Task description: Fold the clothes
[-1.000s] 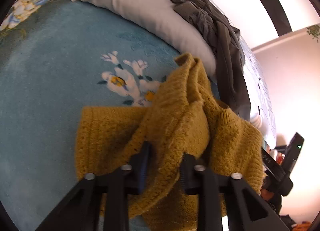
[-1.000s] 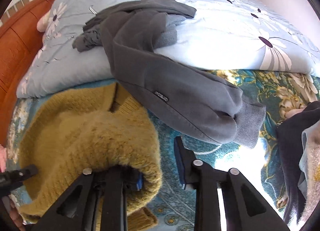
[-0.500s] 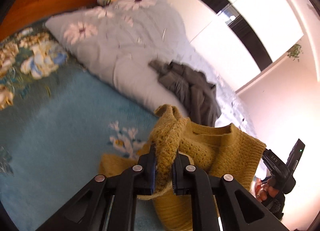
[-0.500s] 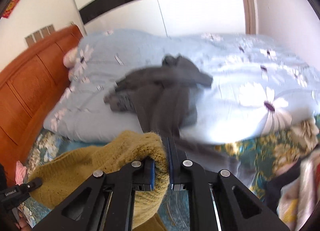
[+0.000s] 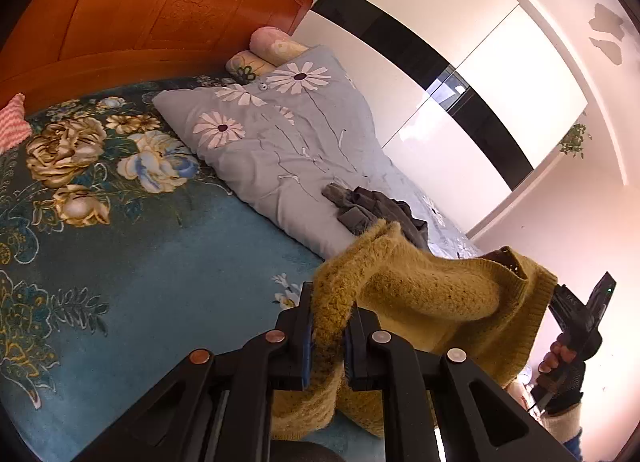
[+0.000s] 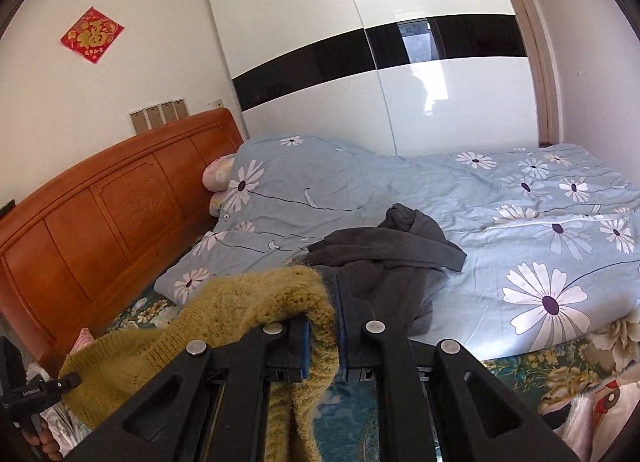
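A bedroom with a wooden headboard (image 6: pixel 100 218) and a bed (image 5: pixel 132 262) under a teal floral cover is filling both views. The mustard knit sweater (image 5: pixel 432 294) is hanging in the air above it, stretched between the two tools. The left tool (image 5: pixel 328 332) and the right tool (image 6: pixel 322 338) are each pinching a bunched edge of it. It is looking soft, stretchy and fairly light, likely sagging; gripping near the shoulders should be steadying it.

Left gripper (image 5: pixel 328 336) and right gripper (image 6: pixel 323 344) are matte black frames with triangular cutouts, round silver screws and blue pads on the fingers (image 5: pixel 306 338). A bare-skinned hand (image 5: pixel 554 358) emerges from a pale cuff.
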